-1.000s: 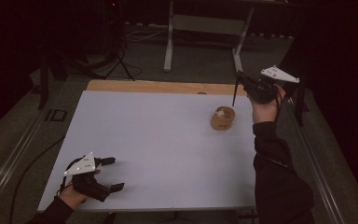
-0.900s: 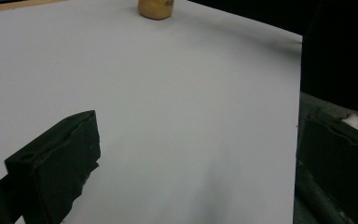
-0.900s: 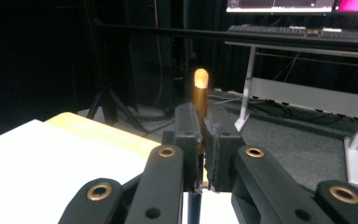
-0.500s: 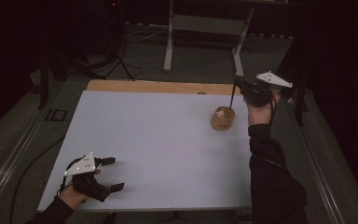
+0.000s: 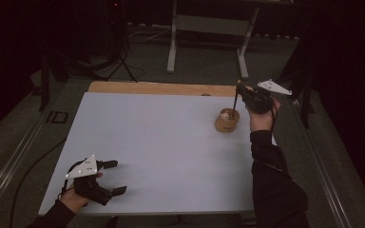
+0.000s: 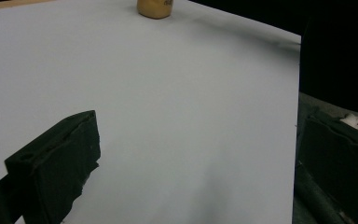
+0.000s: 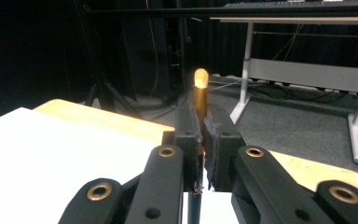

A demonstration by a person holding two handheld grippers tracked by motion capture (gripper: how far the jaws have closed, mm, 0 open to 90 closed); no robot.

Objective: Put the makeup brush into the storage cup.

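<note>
1 wooden cup (image 5: 227, 121); 1 stick (image 7: 200, 109); 2 hand-held grippers; 1 table (image 5: 161, 147)

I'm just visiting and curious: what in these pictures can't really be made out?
- Contents of the small round tan wooden bowl: high view, too small and dim; something pale inside.
- The bowl's upper part: left gripper view, cut off by the top edge.
- Lower end of the thin stick with a wooden handle: right gripper view, hidden behind the right gripper; high view too small.
- Room behind the white table: dark.
</note>
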